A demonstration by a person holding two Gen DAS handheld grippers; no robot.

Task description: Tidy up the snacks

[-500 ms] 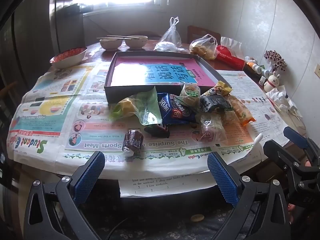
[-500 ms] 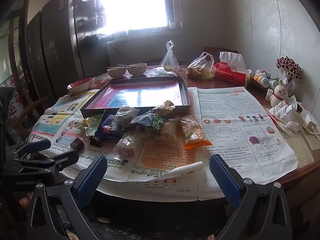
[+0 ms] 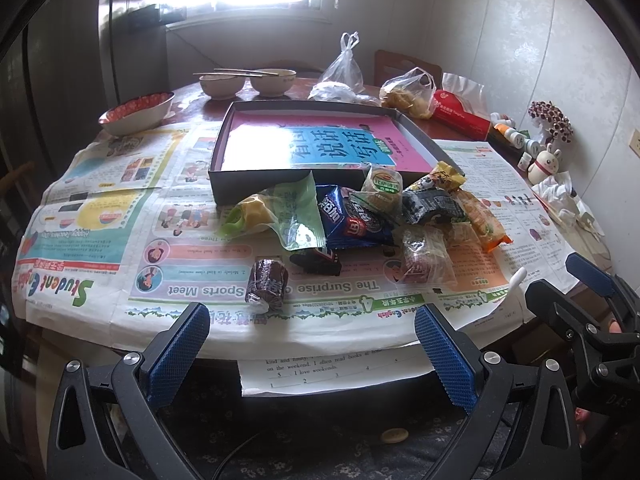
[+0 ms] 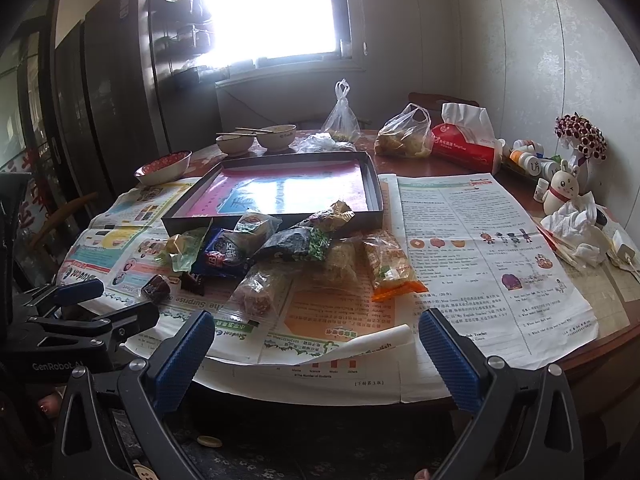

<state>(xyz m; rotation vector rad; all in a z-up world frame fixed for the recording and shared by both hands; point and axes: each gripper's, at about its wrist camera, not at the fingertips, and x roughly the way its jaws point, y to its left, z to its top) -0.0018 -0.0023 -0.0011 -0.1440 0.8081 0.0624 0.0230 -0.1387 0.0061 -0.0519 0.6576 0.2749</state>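
A pile of wrapped snacks [image 3: 360, 216] lies on newspaper in front of a shallow dark box [image 3: 256, 190] lined with a pink and blue sheet. A small brown wrapped roll [image 3: 267, 280] lies nearest me, apart from the pile. A blue packet [image 3: 352, 220], a green wrapper [image 3: 280, 212] and an orange packet [image 3: 484, 224] are in the pile. My left gripper [image 3: 312, 344] is open and empty, just before the table's front edge. My right gripper [image 4: 316, 348] is open and empty, also short of the table edge; the pile [image 4: 280, 256] and box [image 4: 372, 200] lie beyond it.
Two bowls with chopsticks [image 3: 248, 80], a red-patterned bowl [image 3: 136, 114], plastic bags [image 3: 408, 94], a red tissue pack [image 3: 460, 114], small bottles and a rabbit figure [image 3: 544, 164] stand at the back and right. Crumpled tissue [image 4: 576, 228] lies at the right edge.
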